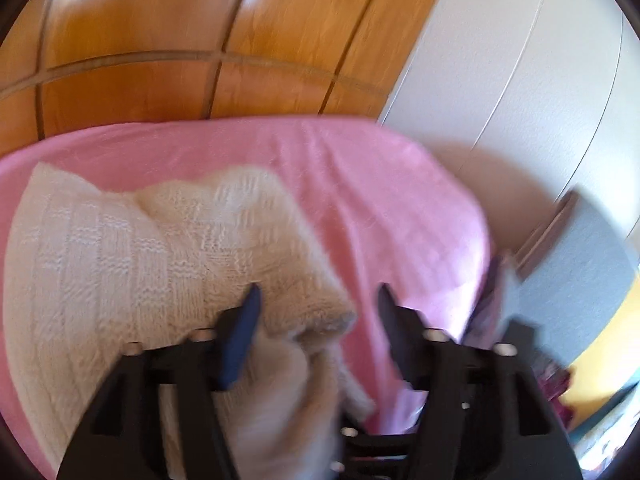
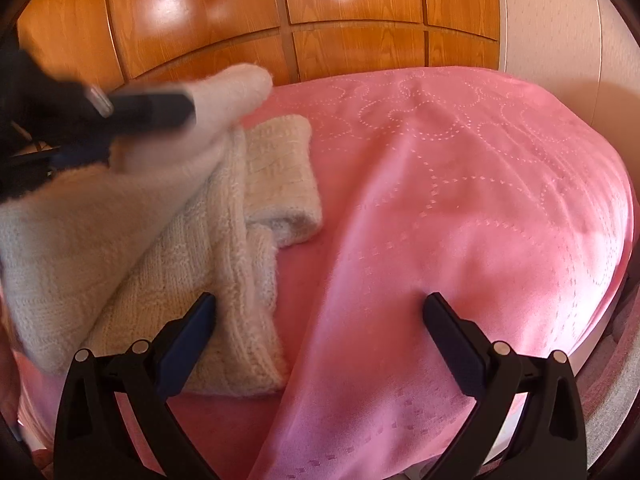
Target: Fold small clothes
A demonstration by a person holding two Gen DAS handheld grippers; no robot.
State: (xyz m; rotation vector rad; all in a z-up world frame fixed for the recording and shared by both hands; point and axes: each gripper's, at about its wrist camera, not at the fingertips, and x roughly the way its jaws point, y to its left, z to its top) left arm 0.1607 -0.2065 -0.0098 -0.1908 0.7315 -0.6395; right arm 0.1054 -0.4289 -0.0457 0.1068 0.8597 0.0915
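Bare pink bedspread (image 2: pixel 460 200) beside sweater (image 2: pixel 160 260)

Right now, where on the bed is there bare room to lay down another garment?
Free: the pink bedspread from the cream knit sweater across to the bed's right edge, up to the wooden headboard. Crowded: the left side, under the sweater and the left gripper.

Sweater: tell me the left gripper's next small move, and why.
Probably back the left gripper out and away. Its jaws stand apart with a fold of the sweater loose between them, so the fold should drop onto the pink cover. The right gripper is open and holds nothing.
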